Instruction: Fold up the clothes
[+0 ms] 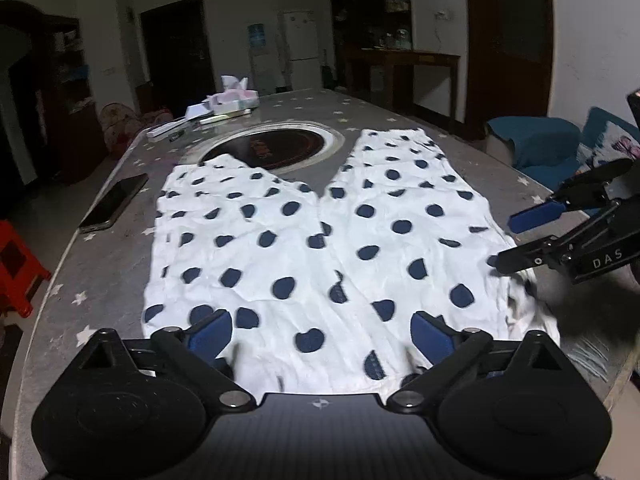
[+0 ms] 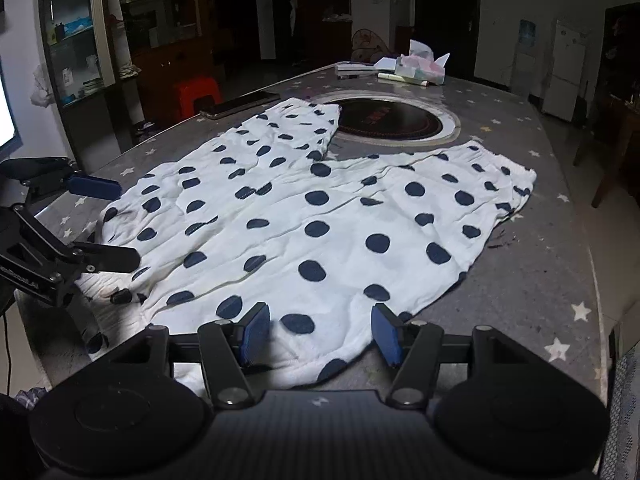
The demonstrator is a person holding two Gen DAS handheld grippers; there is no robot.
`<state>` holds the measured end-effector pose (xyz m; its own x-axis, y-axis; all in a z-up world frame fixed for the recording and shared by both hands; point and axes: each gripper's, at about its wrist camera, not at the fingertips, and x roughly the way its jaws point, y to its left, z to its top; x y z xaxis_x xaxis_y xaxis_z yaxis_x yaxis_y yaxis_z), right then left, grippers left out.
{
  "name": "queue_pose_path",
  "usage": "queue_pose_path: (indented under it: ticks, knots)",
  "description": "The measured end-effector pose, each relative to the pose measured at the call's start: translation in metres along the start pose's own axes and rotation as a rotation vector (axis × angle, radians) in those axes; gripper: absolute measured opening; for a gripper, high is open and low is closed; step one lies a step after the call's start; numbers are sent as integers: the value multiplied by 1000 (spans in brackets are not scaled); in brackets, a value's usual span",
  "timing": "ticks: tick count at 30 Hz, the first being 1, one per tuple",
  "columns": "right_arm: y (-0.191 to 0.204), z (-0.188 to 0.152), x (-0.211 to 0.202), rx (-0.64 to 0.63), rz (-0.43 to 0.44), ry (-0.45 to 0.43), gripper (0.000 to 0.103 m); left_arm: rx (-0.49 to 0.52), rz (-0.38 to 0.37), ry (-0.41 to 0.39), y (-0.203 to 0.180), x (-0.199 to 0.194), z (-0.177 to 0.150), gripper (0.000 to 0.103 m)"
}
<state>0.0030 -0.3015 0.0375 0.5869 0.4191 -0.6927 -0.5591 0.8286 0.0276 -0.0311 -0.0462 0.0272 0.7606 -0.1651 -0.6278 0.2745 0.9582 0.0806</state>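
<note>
White shorts with dark blue polka dots [image 1: 320, 240] lie spread flat on the grey star-patterned table [image 1: 100, 272], legs pointing away. My left gripper [image 1: 322, 332] is open just above the waistband end, jaws wide apart, empty. My right gripper [image 1: 506, 240] shows at the right edge of the left wrist view, open, over the shorts' right side. In the right wrist view the shorts [image 2: 320, 220] fill the middle, my right gripper [image 2: 320, 336] is open over their near edge, and the left gripper [image 2: 116, 224] is open at the left.
A round built-in cooktop [image 1: 276, 146] sits in the table beyond the shorts. A black phone [image 1: 114, 204] lies left of them. A tissue box and papers [image 1: 228, 104] are at the far end. A red stool [image 1: 16, 268] stands on the floor, left.
</note>
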Motion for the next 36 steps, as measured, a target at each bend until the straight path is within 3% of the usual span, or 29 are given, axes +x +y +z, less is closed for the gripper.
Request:
queue_pose_path:
  ticks: [12, 15, 21, 25, 30, 36]
  knots:
    - [1, 11, 8, -16, 7, 4, 58, -152, 117, 50, 38, -15, -23, 96]
    - [3, 16, 10, -25, 15, 3, 58, -217, 134, 59, 46, -21, -29, 86]
    - [7, 44, 21, -52, 46, 11, 56, -365, 100, 113, 63, -28, -43, 58]
    - [12, 80, 37, -80, 65, 14, 56, -407, 67, 121, 70, -29, -47, 47]
    - [24, 124, 66, -102, 80, 24, 56, -410, 23, 112, 73, -30, -48, 36]
    - [43, 157, 104, -132, 88, 44, 50, -433, -34, 109, 84, -29, -50, 33]
